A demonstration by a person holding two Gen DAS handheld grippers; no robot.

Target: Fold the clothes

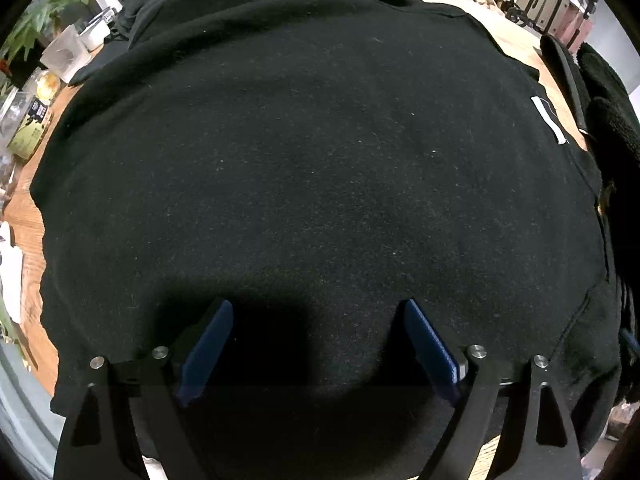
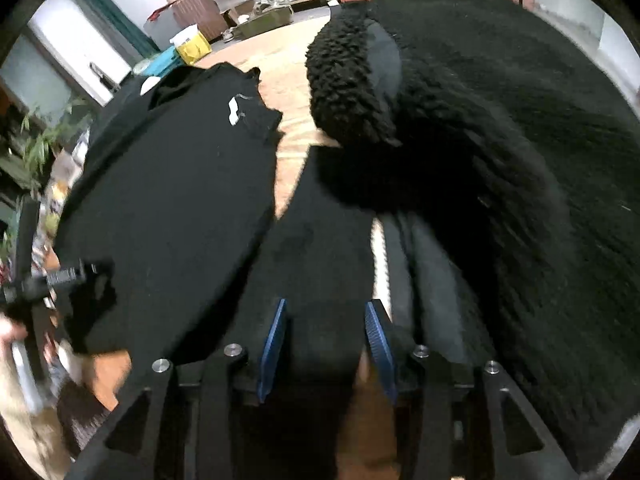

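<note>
Beside black shirt: fleece jacket, right view only.

Plain black knit garment with a small white sewn label, over orange-brown grained wooden table. Black curly fleece jacket with grey lining. Blue ribbed pads on black gripper frames.

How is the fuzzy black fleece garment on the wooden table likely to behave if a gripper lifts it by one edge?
The fleece garment would probably flop and drape: it already lies bunched in soft folds. Its thick, curly pile suggests some bulk and a non-slippery hold. It is unlikely to roll or break.
</note>
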